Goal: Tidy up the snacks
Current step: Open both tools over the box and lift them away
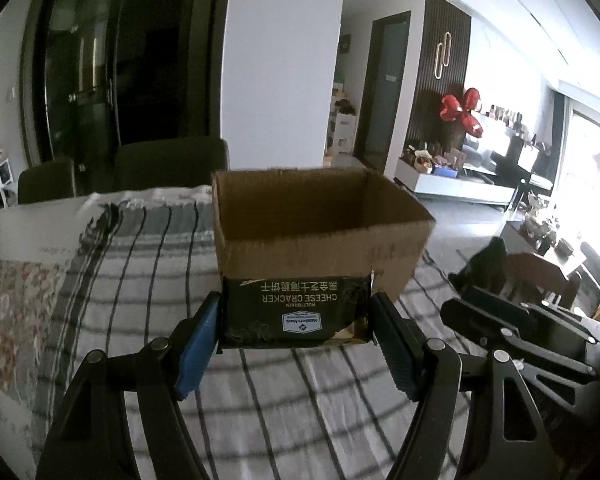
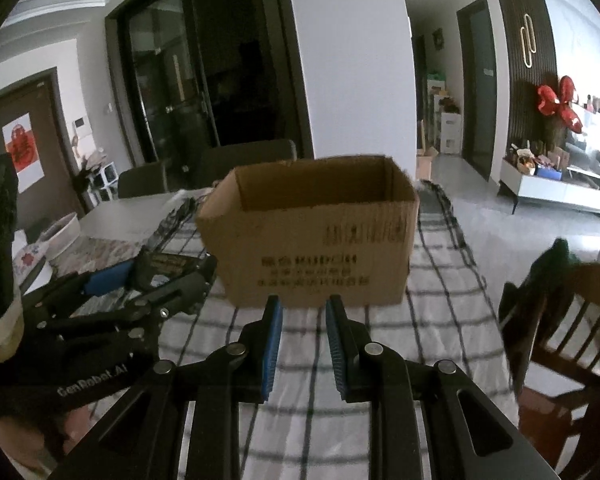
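My left gripper (image 1: 296, 312) is shut on a dark cheese cracker packet (image 1: 296, 312), held above the checked tablecloth just in front of an open cardboard box (image 1: 320, 232). The box stands upright and its inside looks empty from here. In the right wrist view the same box (image 2: 312, 240) is straight ahead, and my right gripper (image 2: 302, 316) is open and empty, its tips close to the box's near wall. The left gripper with the cracker packet (image 2: 162, 268) shows at the left of that view.
The checked tablecloth (image 2: 432, 320) covers the table, with a floral cloth (image 1: 16, 304) at the left. Dark chairs (image 1: 168, 164) stand behind the table and a wooden chair (image 2: 572, 320) at the right edge. A white bowl (image 2: 60, 232) sits far left.
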Demonstrator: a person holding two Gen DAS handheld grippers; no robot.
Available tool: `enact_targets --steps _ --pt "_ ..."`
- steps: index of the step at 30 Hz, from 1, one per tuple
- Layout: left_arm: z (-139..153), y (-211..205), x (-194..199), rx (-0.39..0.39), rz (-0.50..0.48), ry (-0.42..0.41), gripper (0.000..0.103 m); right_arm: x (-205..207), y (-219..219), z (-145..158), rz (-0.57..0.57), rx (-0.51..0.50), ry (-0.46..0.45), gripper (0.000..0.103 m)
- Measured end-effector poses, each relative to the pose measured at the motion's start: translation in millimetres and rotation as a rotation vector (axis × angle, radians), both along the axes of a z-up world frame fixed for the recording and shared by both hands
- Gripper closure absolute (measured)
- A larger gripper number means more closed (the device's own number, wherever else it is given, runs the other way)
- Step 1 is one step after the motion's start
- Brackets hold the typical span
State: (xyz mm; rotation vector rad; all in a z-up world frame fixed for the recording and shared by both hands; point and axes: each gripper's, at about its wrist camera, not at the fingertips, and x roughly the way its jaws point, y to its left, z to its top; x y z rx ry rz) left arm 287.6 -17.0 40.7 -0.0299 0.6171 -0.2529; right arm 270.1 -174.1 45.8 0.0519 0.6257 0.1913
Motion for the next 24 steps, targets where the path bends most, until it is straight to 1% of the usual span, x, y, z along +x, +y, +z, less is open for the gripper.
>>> enact_targets --steps 5,7,14,16,19,21,24 --pt "11.5 -7.0 38.4 0.010 -0.013 0.000 0.030 31.9 -6.3 9.8 -0.020 0.006 0.002 0.079" --pt "14.2 -10.2 55.5 0.010 -0.013 0.008 0.030 45.1 -7.4 14.5 -0.027 -0.008 -0.001 0.079" --pt "15.6 -22.9 105.2 0.011 -0.030 0.044 0.028 79.2 -11.5 17.8 -0.050 -0.031 0.012 0.079" --pt "15.5 -27.0 113.5 0.024 -0.029 0.043 0.025 87.0 -12.2 17.5 -0.058 -0.038 0.021 0.079" --pt "16.9 -29.4 119.9 0.055 -0.009 0.039 0.017 92.7 -12.2 18.5 -0.073 -0.045 0.026 0.079" --pt "18.5 -27.3 117.3 0.065 0.011 0.035 0.009 94.4 -12.0 18.5 -0.080 -0.050 0.030 0.079" --pt "20.7 -20.9 106.8 0.052 0.017 0.029 0.008 92.3 -12.9 18.6 -0.080 -0.043 0.041 0.078"
